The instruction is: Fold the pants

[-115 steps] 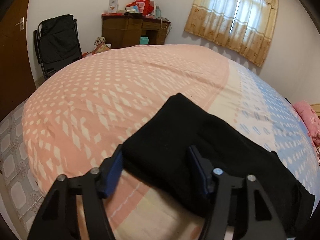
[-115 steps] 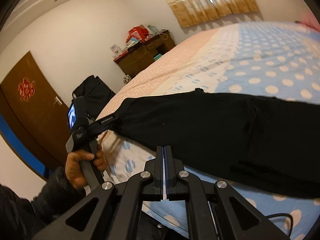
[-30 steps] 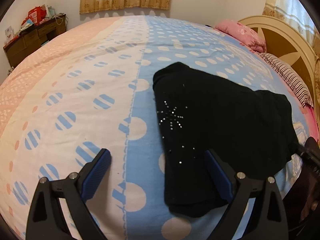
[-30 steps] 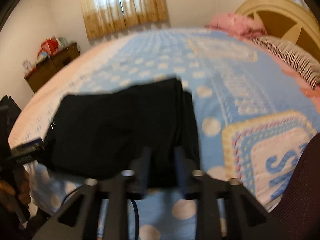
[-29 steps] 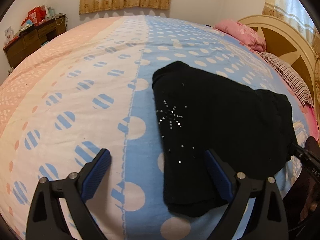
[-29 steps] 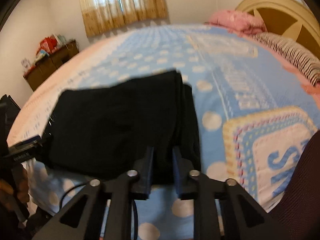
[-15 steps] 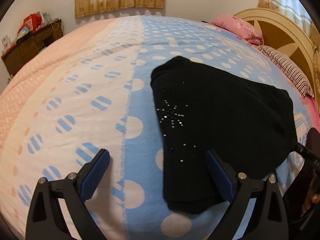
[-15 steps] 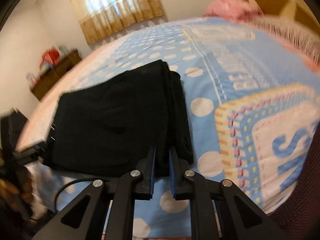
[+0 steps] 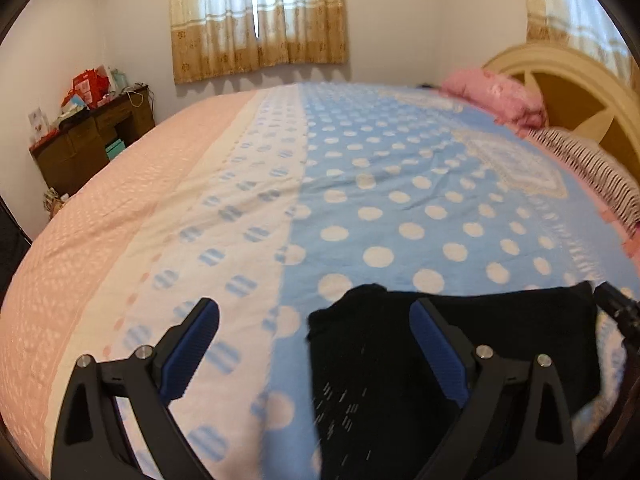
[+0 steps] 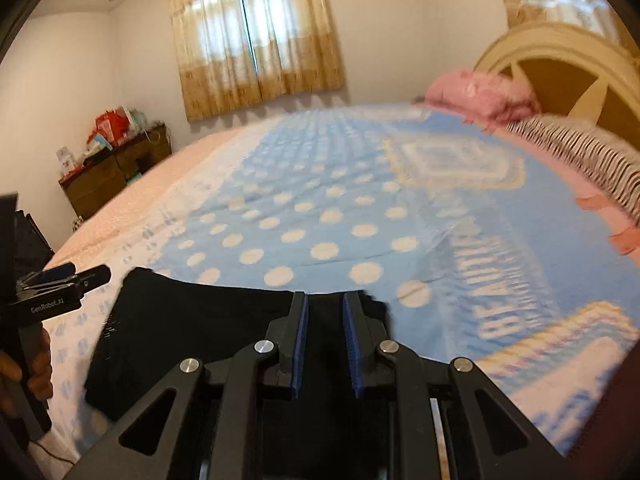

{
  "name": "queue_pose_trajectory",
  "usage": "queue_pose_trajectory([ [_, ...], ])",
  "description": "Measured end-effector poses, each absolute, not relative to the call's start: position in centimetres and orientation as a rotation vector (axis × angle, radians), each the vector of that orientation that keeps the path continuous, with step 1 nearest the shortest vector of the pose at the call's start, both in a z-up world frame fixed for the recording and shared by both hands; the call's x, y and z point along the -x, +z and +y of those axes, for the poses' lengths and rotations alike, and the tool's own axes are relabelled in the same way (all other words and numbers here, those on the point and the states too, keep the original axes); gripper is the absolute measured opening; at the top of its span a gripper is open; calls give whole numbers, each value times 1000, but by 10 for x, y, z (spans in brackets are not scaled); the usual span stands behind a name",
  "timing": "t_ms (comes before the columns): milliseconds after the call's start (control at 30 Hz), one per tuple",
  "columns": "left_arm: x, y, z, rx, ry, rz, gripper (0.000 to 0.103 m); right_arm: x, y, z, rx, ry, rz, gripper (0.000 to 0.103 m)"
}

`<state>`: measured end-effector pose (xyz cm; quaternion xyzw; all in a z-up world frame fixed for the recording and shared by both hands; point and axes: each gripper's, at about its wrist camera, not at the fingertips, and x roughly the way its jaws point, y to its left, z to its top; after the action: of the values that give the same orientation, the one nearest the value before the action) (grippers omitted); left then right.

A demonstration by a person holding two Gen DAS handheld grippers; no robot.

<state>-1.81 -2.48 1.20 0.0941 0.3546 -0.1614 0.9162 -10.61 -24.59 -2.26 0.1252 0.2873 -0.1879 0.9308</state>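
Both views lifted off folded pants (image 9: pixel 400 380) toward pillow (image 9: pixel 496 94).

Black pants (image 9: pixel 460 360) on a pink, cream and blue bedspread (image 9: pixel 400 184).
The bedspread's blue field carries white dots, its cream band blue striped dots, its pink side pale flecks. The pants show small silvery specks. Both grippers are black with blue pads (image 10: pixel 300 344). The curtains (image 9: pixel 256 16) are beige and gold; the pillow (image 9: pixel 496 94) is pink.

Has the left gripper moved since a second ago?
Yes. The left gripper has pulled back and tilted up: the black pants now sit lower in view, below the window curtains.
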Motion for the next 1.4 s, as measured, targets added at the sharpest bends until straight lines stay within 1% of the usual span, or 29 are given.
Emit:
queue_pose_trajectory([
  [100,2,-13,-36,-217,-293,789,98,82,-55,-259,-329,-418,667,19],
  [167,-5,-27,-34,-200,-251,832,99,82,-60,-268,-356,-405,605,19],
  [233,-12,-39,-22,-109,-248,874,103,80,-62,-271,-381,-396,597,19],
  [333,-16,-42,-15,-34,-272,923,103,76,-63,-274,-387,-385,604,19],
  [400,-15,-37,-13,-56,-293,933,103,77,-62,-276,-395,-375,606,19],
  [467,-5,-30,-9,-78,-303,911,103,82,-55,-278,-420,-356,607,19],
  [533,7,-21,-1,-106,-304,878,103,103,-43,-279,-482,-352,548,20],
  [600,19,-14,5,-123,-305,849,103,130,-32,-271,-487,-345,457,27],
  [633,23,-11,7,-128,-307,838,103,137,-30,-266,-472,-348,447,40],
  [667,27,-9,8,-138,-302,824,103,145,-28,-259,-453,-357,442,57],
  [700,31,-8,7,-154,-296,811,103,151,-28,-255,-440,-366,442,61],
  [800,38,-7,2,-189,-309,795,103,165,-29,-246,-435,-370,451,62],
  [1100,53,-14,-8,-249,-332,825,103,197,-37,-248,-459,-401,495,62],
  [1300,62,-14,-7,-259,-321,827,103,215,-37,-254,-484,-468,486,62],
  [1400,68,-11,-6,-266,-329,810,103,224,-31,-254,-445,-513,476,62],
])
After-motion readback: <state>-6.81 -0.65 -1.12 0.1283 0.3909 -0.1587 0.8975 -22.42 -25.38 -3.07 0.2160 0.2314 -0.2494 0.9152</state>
